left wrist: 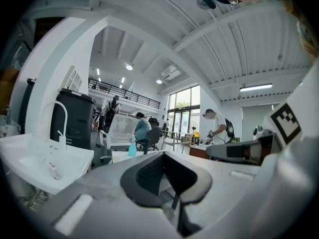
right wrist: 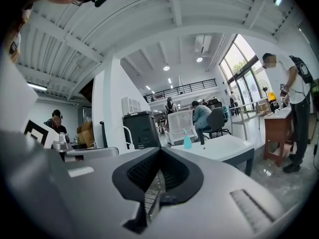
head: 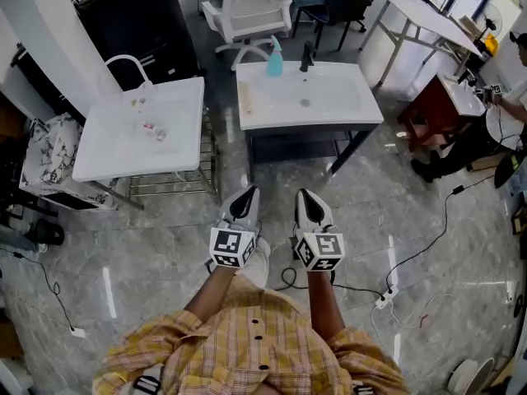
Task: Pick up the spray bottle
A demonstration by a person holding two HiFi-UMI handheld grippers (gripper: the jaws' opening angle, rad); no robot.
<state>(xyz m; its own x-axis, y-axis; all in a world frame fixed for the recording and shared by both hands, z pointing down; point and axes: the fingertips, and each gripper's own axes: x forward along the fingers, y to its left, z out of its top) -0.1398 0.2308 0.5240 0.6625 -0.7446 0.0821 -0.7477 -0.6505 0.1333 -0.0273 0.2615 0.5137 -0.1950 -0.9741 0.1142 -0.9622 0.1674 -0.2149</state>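
Spray bottle (head: pixel 274 58): is standing at the back edge of the basin table (head: pixel 362 115). It is likely light, slick plastic, so grip the neck. Left gripper (head: pixel 244 196) and right gripper (head: pixel 306 197) are hanging closed, empty, well apart from it.

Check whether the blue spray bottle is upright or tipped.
Upright: the translucent blue plastic spray bottle stands on its base, nozzle uppermost, on the white rectangular basin.

Left sink (head: pixel 107 151) — small clear item (head: pixel 153 130), maybe vial, inside; white chair (head: pixel 251 6) beyond right sink (head: pixel 329 113).
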